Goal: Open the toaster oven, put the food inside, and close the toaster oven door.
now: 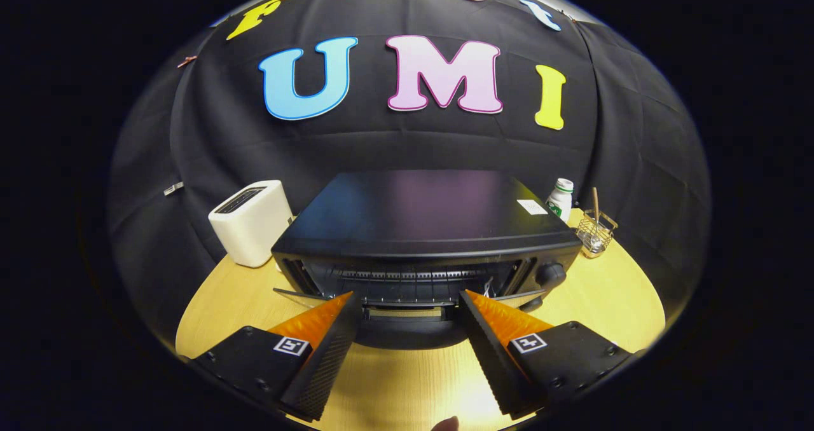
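A black toaster oven (pixel 420 218) stands in the middle of the round wooden table (pixel 604 304), just ahead of me. Its door (pixel 299 296) is tipped down and open toward me, and the wire rack (pixel 413 277) shows inside. The door handle (pixel 404 313) lies between my fingertips. My gripper (pixel 407 294) is open, its fingers spread wide to either side of the handle and pressing on nothing. A small brownish rounded thing (pixel 445 423) peeks in at the table's near edge below the fingers; I cannot tell what it is.
A white slot toaster (pixel 251 221) stands left of the oven. Behind the oven's right corner are a white bottle (pixel 560 199) and a small wire holder (pixel 596 231). The oven's knob (pixel 551 273) is on its right front. Bare tabletop lies either side.
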Action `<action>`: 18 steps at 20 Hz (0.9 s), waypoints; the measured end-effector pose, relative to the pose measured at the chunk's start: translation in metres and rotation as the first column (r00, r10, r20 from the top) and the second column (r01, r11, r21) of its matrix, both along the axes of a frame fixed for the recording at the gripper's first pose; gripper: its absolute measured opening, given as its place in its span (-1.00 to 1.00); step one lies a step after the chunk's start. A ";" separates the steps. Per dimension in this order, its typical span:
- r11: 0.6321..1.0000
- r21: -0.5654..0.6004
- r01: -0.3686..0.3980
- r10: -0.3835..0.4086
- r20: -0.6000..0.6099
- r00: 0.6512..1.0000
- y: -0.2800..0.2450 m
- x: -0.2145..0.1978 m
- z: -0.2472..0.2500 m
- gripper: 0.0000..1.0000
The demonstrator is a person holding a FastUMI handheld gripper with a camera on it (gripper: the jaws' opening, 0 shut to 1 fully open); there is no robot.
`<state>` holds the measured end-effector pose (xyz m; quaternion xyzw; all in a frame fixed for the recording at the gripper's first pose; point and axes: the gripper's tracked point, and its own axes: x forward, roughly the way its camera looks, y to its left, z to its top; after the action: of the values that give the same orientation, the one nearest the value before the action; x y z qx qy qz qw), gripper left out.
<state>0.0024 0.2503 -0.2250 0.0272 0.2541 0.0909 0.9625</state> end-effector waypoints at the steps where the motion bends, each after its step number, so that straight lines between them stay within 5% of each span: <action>1: 1.000 0.003 -0.001 0.001 -0.010 1.000 -0.001 -0.007 -0.004 0.98; 18: 0.990 -0.109 -0.091 0.065 -0.224 0.973 -0.007 -0.083 -0.092 0.97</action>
<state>-0.0811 0.2428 -0.3167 -0.0299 0.3647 0.1099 0.9241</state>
